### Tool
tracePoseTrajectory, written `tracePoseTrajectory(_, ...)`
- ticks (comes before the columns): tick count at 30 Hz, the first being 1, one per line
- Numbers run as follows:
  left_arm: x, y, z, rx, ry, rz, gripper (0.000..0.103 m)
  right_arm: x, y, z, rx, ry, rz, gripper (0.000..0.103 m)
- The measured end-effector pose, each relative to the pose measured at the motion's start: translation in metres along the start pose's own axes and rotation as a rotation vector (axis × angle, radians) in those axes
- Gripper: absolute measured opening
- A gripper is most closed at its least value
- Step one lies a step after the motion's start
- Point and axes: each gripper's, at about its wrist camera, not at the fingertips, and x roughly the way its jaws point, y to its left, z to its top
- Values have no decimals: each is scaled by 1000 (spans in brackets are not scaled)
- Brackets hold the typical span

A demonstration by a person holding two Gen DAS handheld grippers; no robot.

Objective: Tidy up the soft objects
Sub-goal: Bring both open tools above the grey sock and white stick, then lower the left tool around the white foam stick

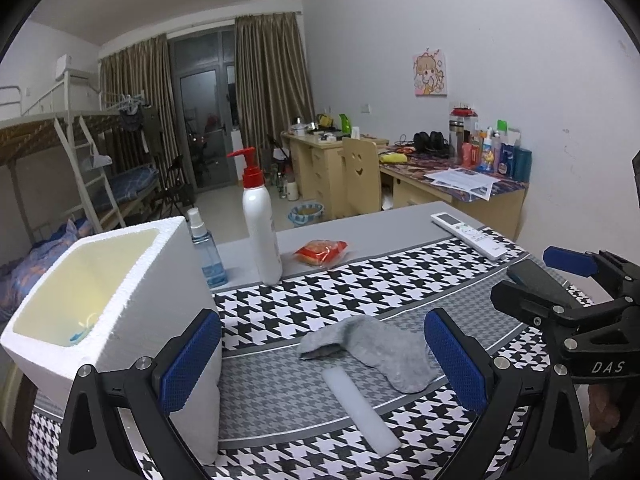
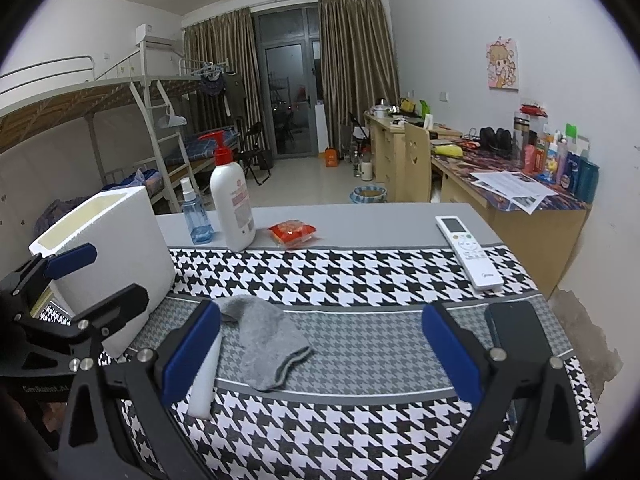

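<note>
I count one grey sock (image 1: 370, 350) lying crumpled on the houndstooth cloth (image 1: 360, 280), and I take it as my landmark. My left gripper (image 1: 322, 358) stands with its jaws wide apart, holding nothing, the sock between and just beyond its blue pads; my right gripper (image 2: 320, 350) is likewise spread and empty, with the sock just inside its left pad. Touching the sock on its near side lies one white foam strip (image 1: 360, 410). To the left of the sock stands one white foam box (image 1: 100, 300), open at the top, with something small and blue at its bottom that I cannot make out. Beyond the sock, on the bare grey table (image 1: 380, 228), I count one blue spray bottle (image 1: 206, 248), one white pump bottle (image 1: 260, 224) with a red head, and one red snack packet (image 1: 322, 252). To the right of the sock lie one white remote control (image 2: 468, 252) and, nearer me, one black phone (image 2: 516, 328). Past the table the room holds bunk beds (image 2: 120, 120) on the left, brown curtains (image 2: 352, 64) around a dark glass door, and two wooden desks (image 2: 520, 208) crowded with bottles along the right wall, under one cartoon picture (image 2: 502, 64).
</note>
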Motion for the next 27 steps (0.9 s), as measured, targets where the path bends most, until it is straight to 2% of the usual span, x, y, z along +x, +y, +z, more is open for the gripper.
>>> tracePoseTrajectory(8, 7, -11, -2, 10, 19, 0, 102, -2, -11, -4, 14, 3, -4, 102)
tracePoseTrajectory(13, 16, -15, -10, 14, 36, 54, 102, 3, -14, -8, 11, 22, 6, 102)
tracePoseTrajectory(18, 25, -15, -17, -5, 70, 53, 102, 11, -14, -11, -11, 55, 7, 102)
tracePoseTrajectory(27, 29, -16, -23, -16, 97, 83, 102, 14, -18, -9, -5, 61, 23, 102)
